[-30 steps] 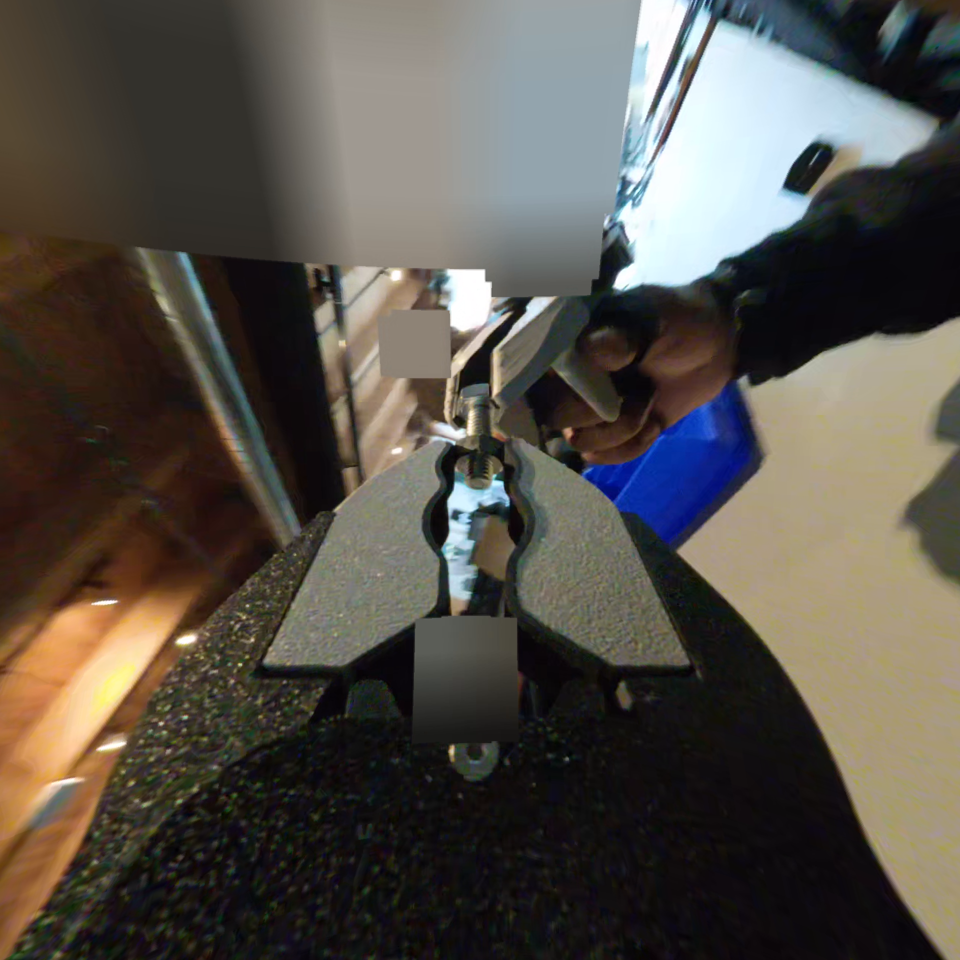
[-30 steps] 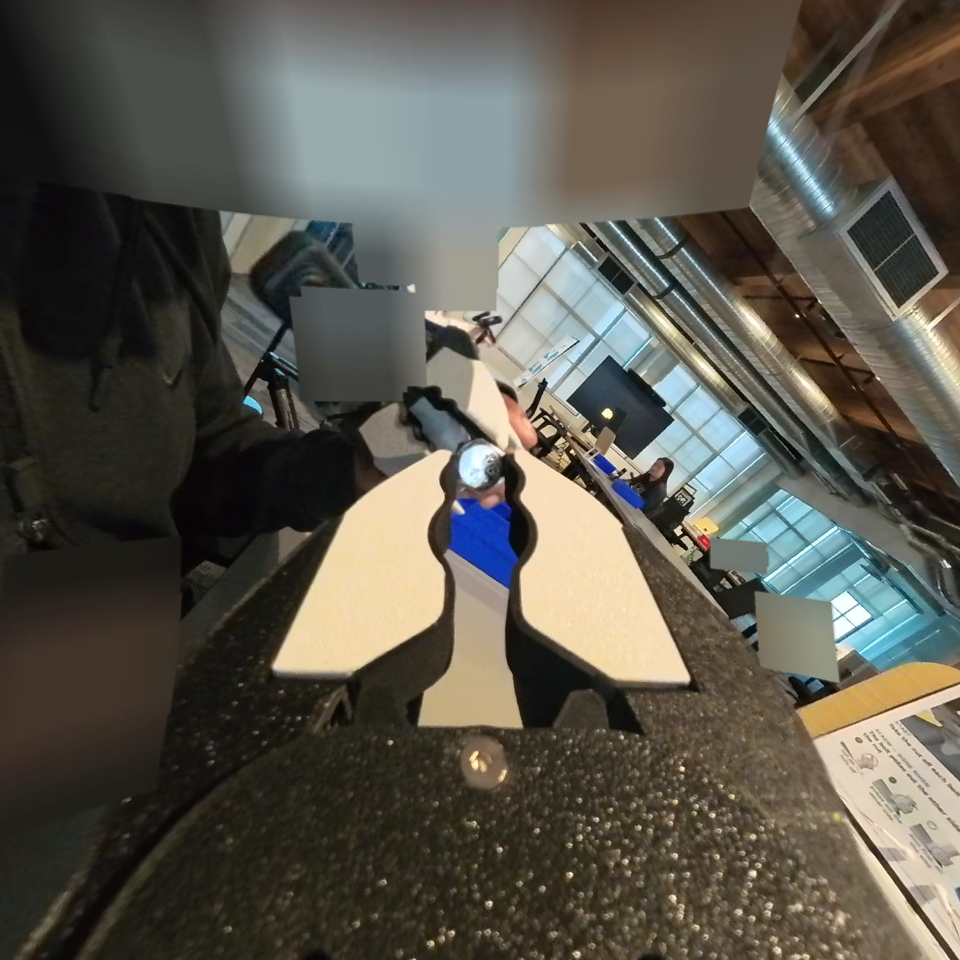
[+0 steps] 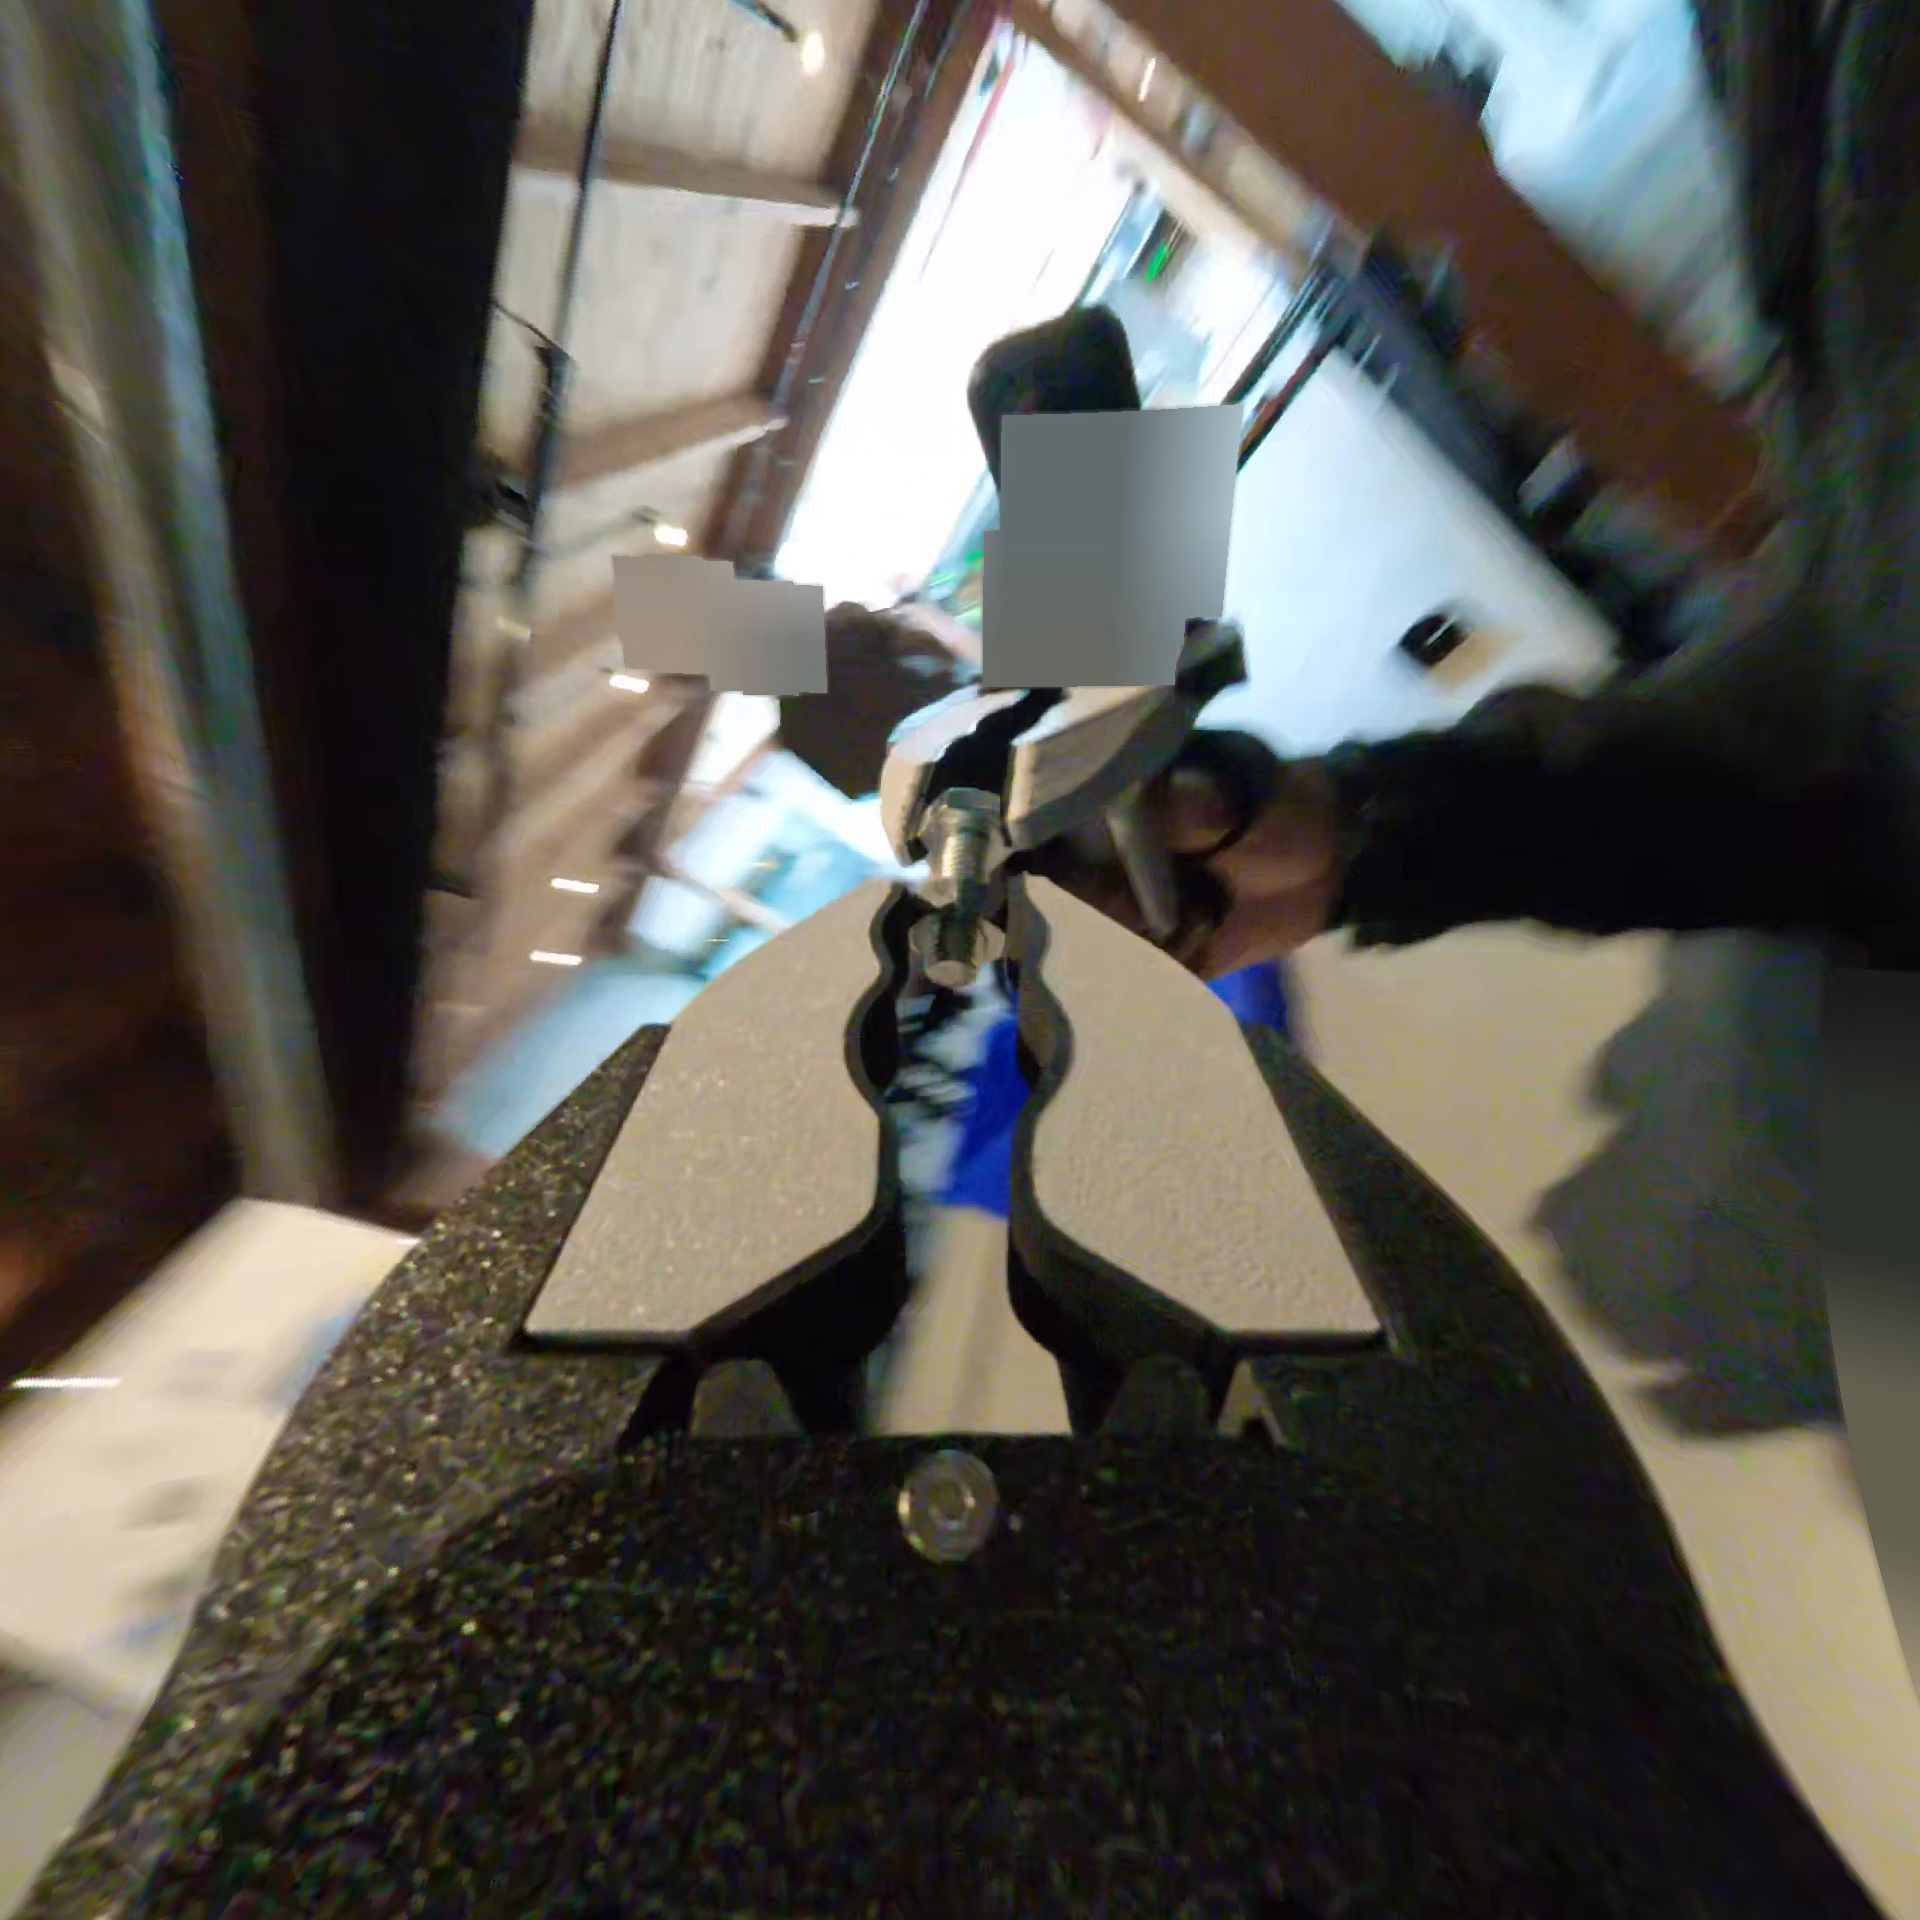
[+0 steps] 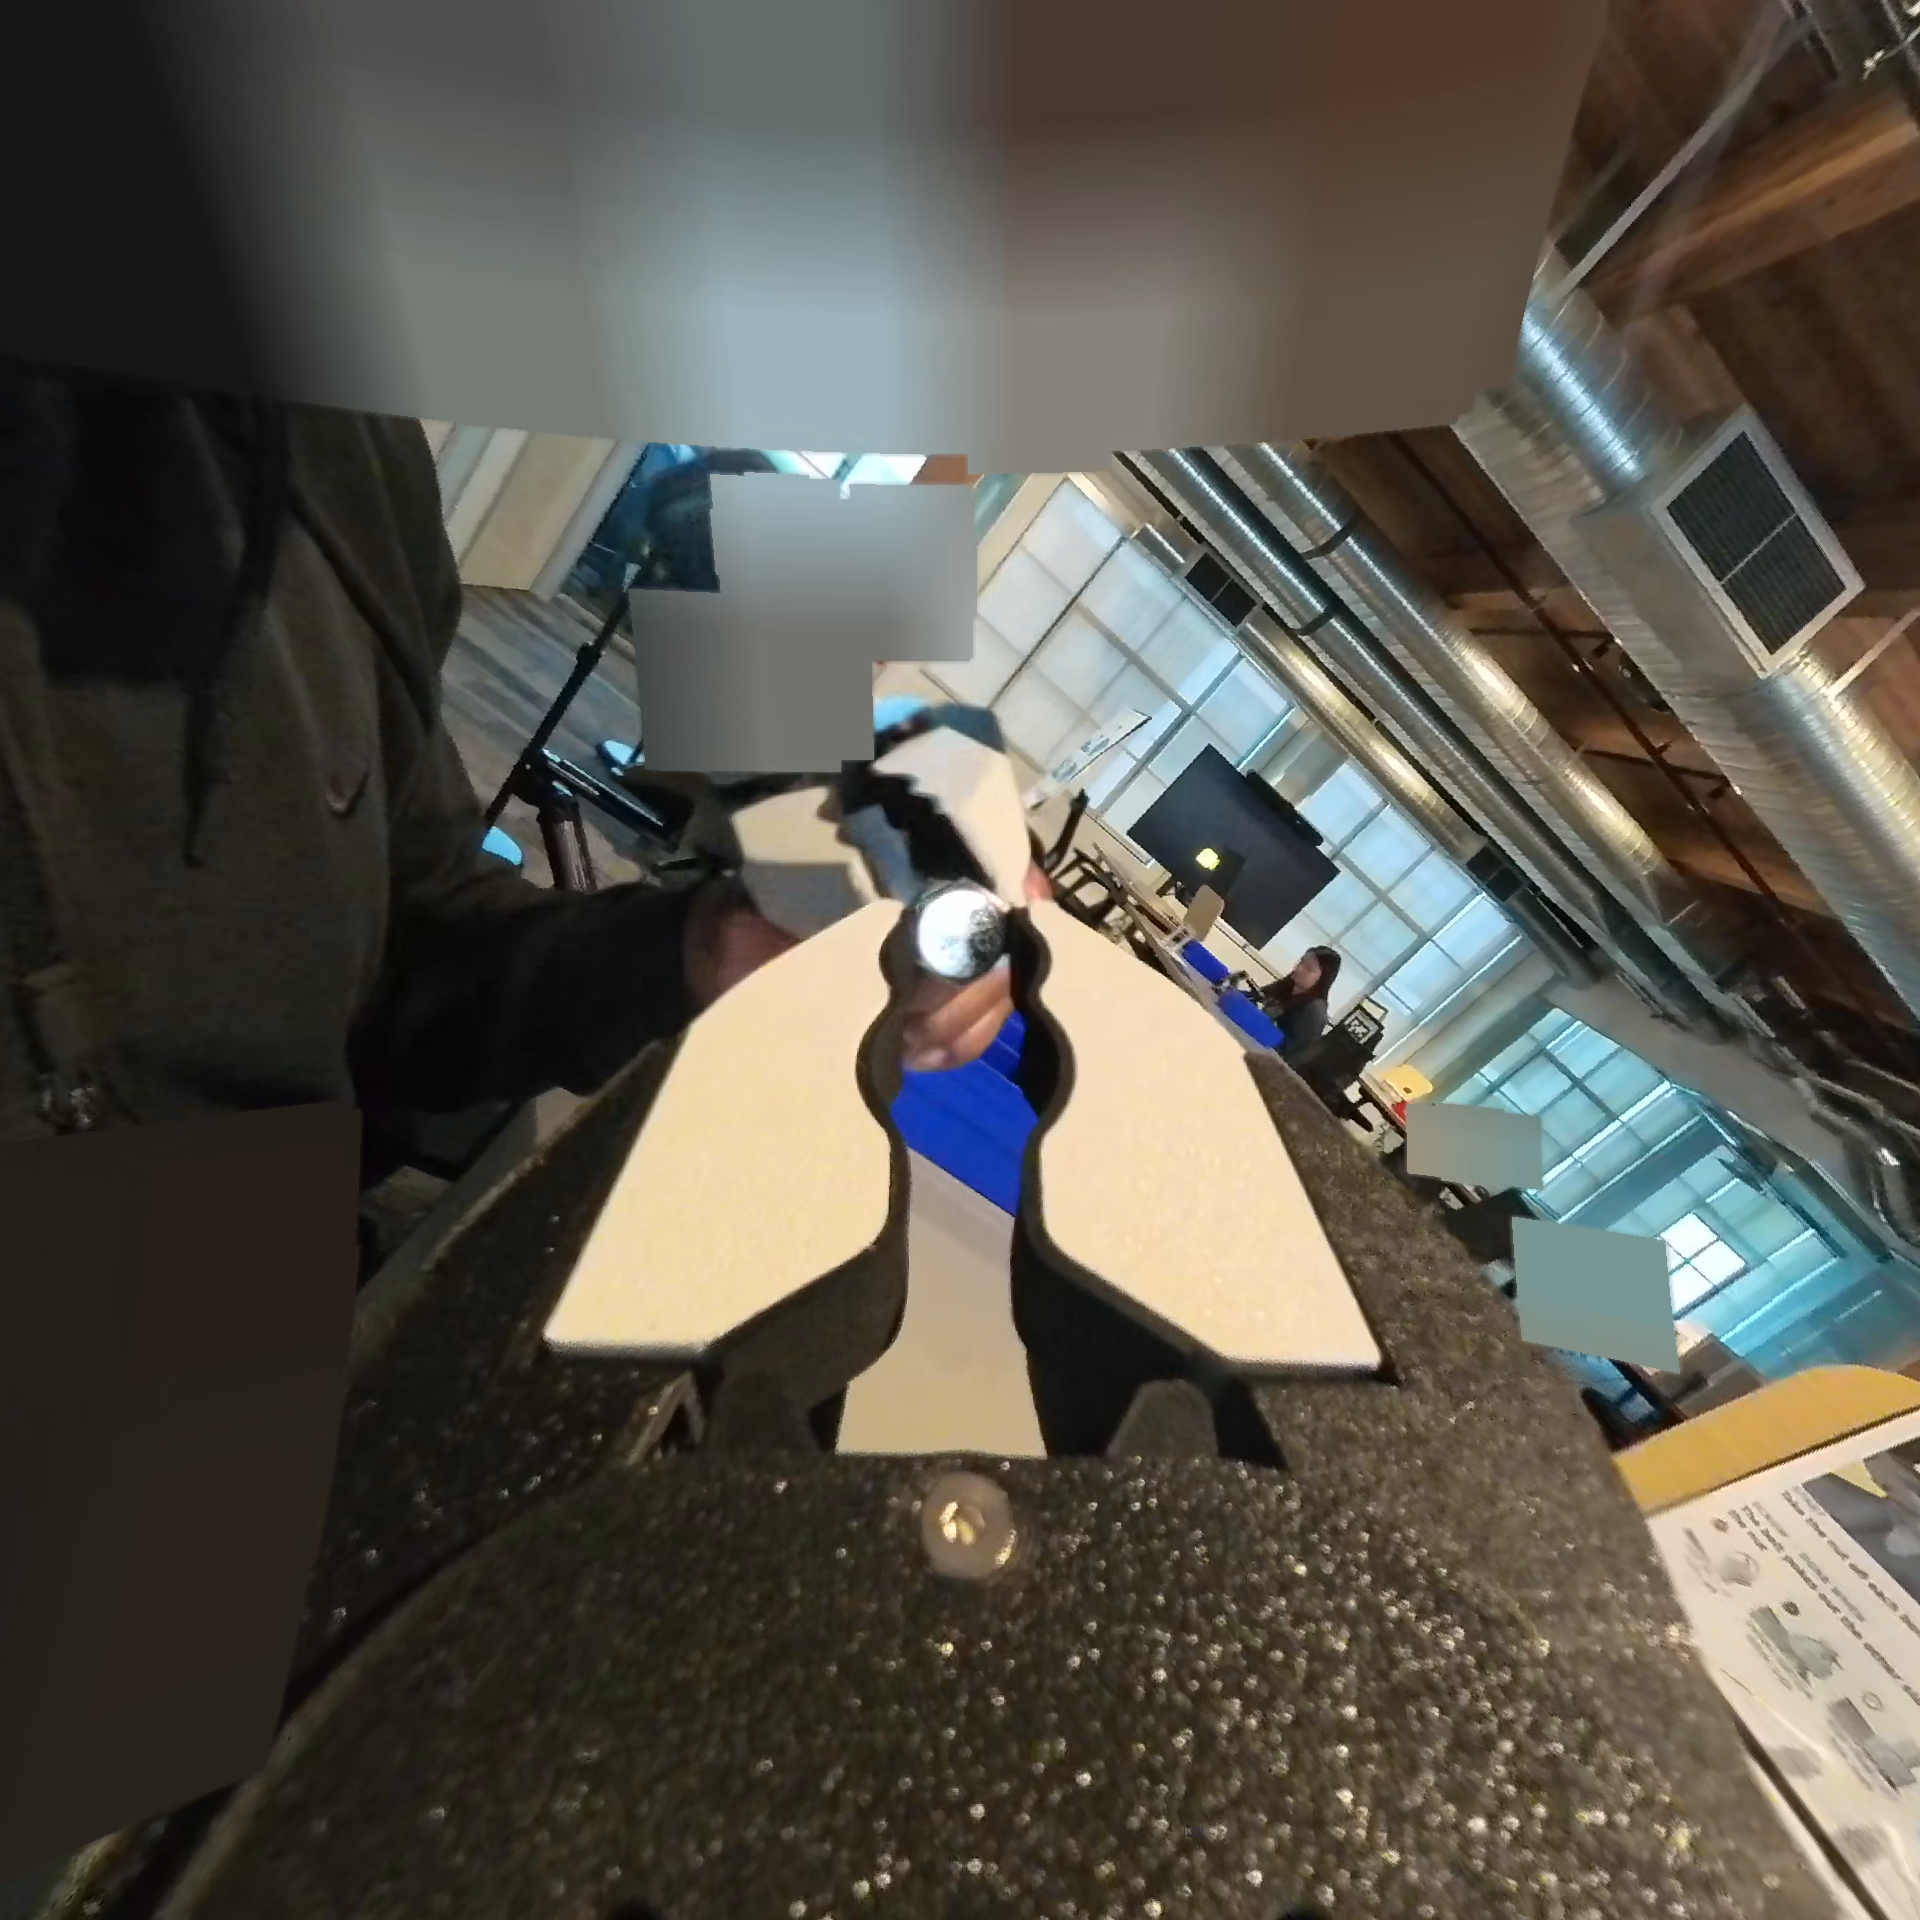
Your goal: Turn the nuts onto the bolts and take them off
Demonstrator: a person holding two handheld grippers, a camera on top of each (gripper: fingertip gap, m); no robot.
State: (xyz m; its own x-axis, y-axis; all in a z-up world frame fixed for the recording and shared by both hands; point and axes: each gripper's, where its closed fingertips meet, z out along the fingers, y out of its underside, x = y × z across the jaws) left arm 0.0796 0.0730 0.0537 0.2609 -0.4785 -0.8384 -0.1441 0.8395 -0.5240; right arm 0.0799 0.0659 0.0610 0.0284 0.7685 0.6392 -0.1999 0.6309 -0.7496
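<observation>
I have one bolt in the air between my two tools, well above the pale table. Its hex head sits in the right gripper, whose fingers are clamped on it; in the right wrist view I look straight at the shiny flat top of that head. The threaded shank runs toward me in the left wrist view, and one nut sits near its free end, inside the tip notch of the left gripper, whose fingers are pressed onto the nut's flats.

As I judge it, the nut is only at the end of the thread: bare thread shows between it and the head. Whether I am winding it on or taking it off I cannot tell from this moment alone. Either way, most of the thread travel is left in one direction, and any other bolts of the task are out of sight.

Count: one bolt, one nut, two grippers, and the gloved hand holding the right one. Behind the bolt a blue bin shows, and a printed sheet lies on the table at my right.
</observation>
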